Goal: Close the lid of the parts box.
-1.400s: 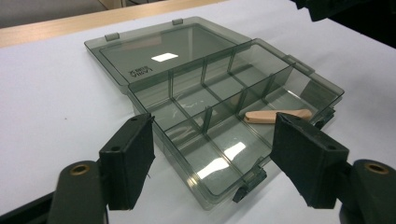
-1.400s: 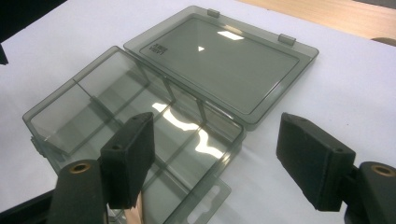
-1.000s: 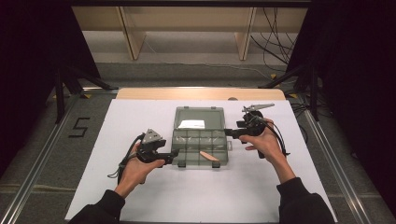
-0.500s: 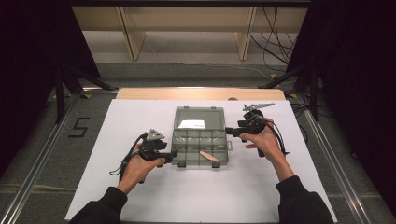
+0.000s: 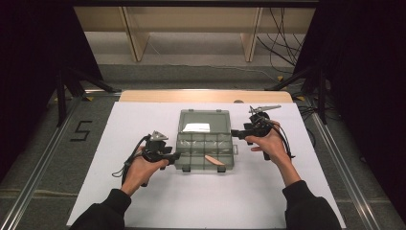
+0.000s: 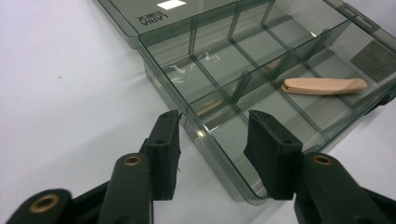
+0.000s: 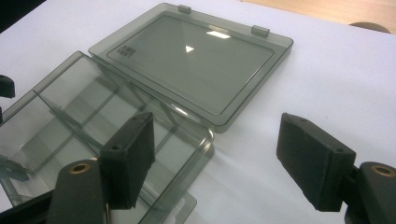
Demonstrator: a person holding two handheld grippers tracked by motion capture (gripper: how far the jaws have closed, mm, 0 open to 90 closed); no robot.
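Note:
A clear grey compartment box [image 5: 178, 152] lies open on the white table, its lid [image 5: 203, 117] flat behind it. A peach-coloured oblong piece [image 5: 215, 160] lies in a front compartment [image 6: 324, 86]. My left gripper [image 5: 175, 155] straddles the box's left wall [image 6: 210, 144]. Its jaws have just been closing with that wall between them [image 6: 215, 119], and a gap still shows on the inner side. My right gripper [image 5: 235, 134] stands open at the box's right rear corner [image 7: 217, 123], one jaw over the base [image 7: 60, 107], the other over the table beside the lid [image 7: 191, 60].
The white sheet [image 5: 143, 206] covers the table, with a bare wooden strip [image 5: 206, 96] along the far edge. Metal rails [image 5: 43, 163] run down both sides. A white label [image 5: 196, 127] shows on the lid.
The left gripper's jaws look a little narrower around the box's left wall. Both hands and the box stay where they were.

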